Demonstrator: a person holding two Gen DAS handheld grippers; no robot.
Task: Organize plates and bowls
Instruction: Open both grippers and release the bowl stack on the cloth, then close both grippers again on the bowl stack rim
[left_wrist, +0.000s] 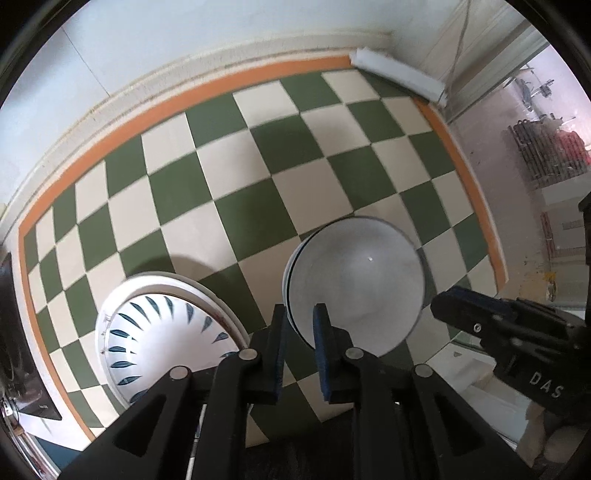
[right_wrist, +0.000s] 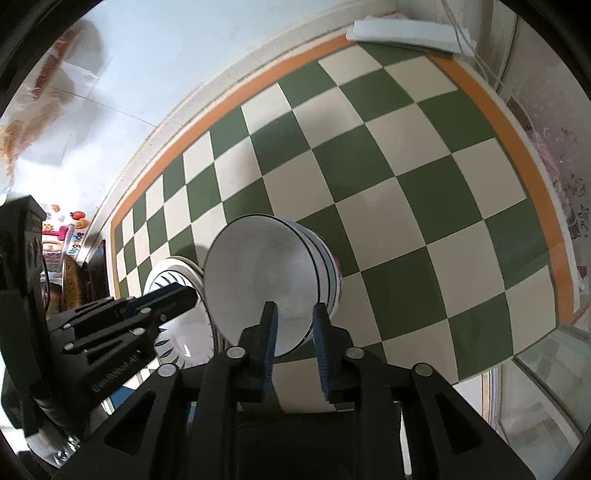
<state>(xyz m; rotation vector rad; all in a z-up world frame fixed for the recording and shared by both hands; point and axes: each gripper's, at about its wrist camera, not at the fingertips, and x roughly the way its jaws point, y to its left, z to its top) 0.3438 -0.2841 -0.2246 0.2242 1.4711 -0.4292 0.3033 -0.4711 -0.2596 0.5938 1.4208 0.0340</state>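
On a green-checked table (left_wrist: 258, 177), both hand-held grippers, left (left_wrist: 301, 334) and right (right_wrist: 293, 334), stand slightly open, empty, above stacked bowls (right_wrist: 266, 280) beside stacked plates (left_wrist: 162, 328); likely next: withdraw.

Black linkage grippers (left_wrist: 301, 347), blue-padded jaws, silver pivot pins, white lettering.

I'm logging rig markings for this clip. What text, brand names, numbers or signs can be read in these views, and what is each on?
"DAS": white letters on the body of the right gripper, seen from the left wrist camera.
Pale embossed lettering on the body of the left gripper, seen from the right wrist camera: too blurred to read.
Colourful letters on the wall decoration: too small and distorted to read.
The stacked bowls and patterned plate show no text.
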